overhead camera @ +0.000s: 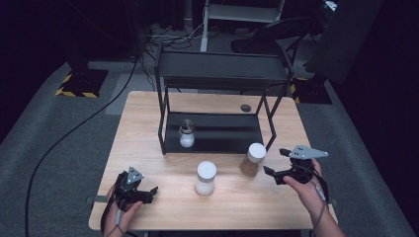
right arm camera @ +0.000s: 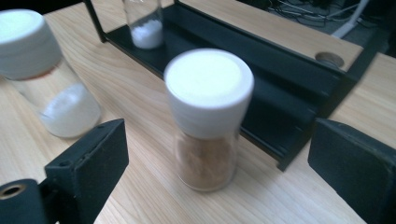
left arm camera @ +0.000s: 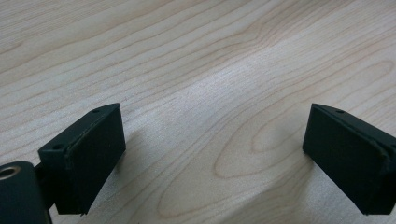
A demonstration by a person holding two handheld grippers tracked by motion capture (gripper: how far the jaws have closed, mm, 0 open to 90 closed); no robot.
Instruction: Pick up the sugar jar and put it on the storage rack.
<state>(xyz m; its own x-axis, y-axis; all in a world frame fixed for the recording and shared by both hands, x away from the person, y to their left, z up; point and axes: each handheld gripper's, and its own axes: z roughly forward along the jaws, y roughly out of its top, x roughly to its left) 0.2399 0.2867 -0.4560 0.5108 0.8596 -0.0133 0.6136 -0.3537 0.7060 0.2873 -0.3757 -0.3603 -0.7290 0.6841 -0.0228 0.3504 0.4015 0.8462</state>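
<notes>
Both my grippers, left [left arm camera: 212, 154] and right [right arm camera: 219, 168], are spread wide, holding nothing. Three jars: brown-filled, white-capped jar [right arm camera: 208, 121], white-filled jar [right arm camera: 42, 74], small shelf jar [overhead camera: 187, 133].

High view overhead, facing forward-down; gripper views close, low, sharing its wooden table [overhead camera: 148, 148]

Brown spice jar [right arm camera: 208, 122]: we see it upright between the spread jaws.
White-filled jar [right arm camera: 44, 74]: beyond the left jaw.
</notes>
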